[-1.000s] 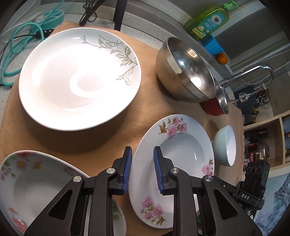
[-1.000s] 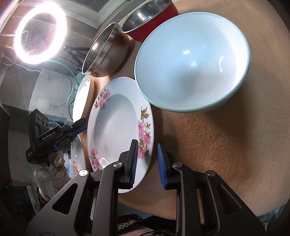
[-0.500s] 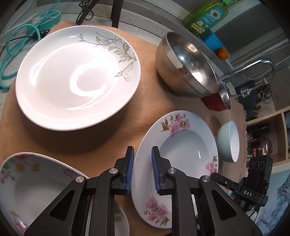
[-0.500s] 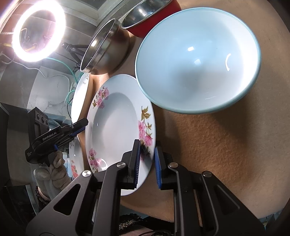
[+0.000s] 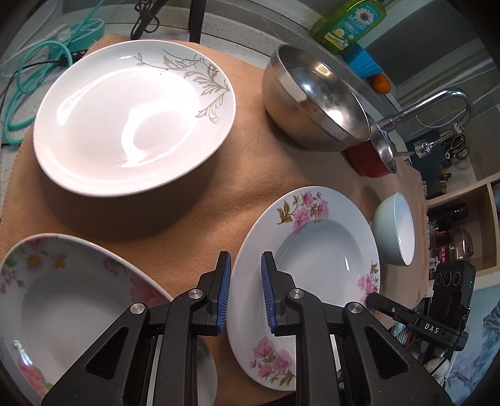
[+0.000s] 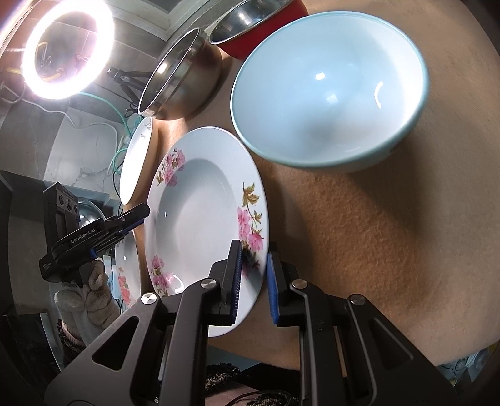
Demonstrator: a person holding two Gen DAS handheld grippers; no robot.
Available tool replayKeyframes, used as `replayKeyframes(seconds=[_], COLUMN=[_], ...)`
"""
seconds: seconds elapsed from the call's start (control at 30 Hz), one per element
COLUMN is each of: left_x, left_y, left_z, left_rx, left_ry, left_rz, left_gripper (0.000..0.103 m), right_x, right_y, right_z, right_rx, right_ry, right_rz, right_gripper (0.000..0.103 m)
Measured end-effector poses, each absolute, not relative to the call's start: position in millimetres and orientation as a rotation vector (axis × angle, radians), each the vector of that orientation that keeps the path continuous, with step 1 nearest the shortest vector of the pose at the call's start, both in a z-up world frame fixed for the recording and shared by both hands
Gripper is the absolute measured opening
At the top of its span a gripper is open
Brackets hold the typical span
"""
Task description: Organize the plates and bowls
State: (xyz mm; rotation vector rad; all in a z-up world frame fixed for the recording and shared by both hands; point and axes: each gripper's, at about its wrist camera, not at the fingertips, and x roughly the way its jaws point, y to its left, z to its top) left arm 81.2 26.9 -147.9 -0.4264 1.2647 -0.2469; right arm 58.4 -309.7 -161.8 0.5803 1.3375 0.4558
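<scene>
A pink-flowered deep plate [image 5: 315, 246] [image 6: 200, 218] lies on the tan mat. My left gripper [image 5: 245, 293] straddles its near-left rim, jaws narrowly apart, not clearly pinching. My right gripper [image 6: 253, 281] is shut on the plate's opposite rim. A second flowered plate [image 5: 62, 299] lies at the lower left. A large white plate with a grey leaf pattern [image 5: 131, 118] lies at the far left. A pale blue bowl [image 6: 328, 90] [image 5: 395, 228] stands beside the held plate.
A steel bowl [image 5: 315, 100] [image 6: 181, 78] and a red bowl with a steel inside [image 5: 372, 156] stand at the back of the tan mat [image 5: 218, 187]. Teal cables [image 5: 31, 78], a soap bottle [image 5: 347, 25] and a tap [image 5: 437, 103] lie beyond. A ring light [image 6: 62, 47] glares.
My right gripper has closed in on the flowered plate's rim. My left gripper has moved forward so its jaws straddle the plate's other rim.
</scene>
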Motion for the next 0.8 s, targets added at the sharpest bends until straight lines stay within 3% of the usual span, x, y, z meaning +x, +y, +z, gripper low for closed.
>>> replayKeyframes(seconds=[0.8], left_x=[62], left_y=[16], left_z=[-147], left_rx=[-0.41], left_ry=[1.246], left_rz=[-0.213], left_gripper=[0.018], right_x=[62], right_y=[-291], right_z=[-164], right_rx=[0.538], right_ry=[1.358], right_rz=[0.481], right_gripper=[0.016])
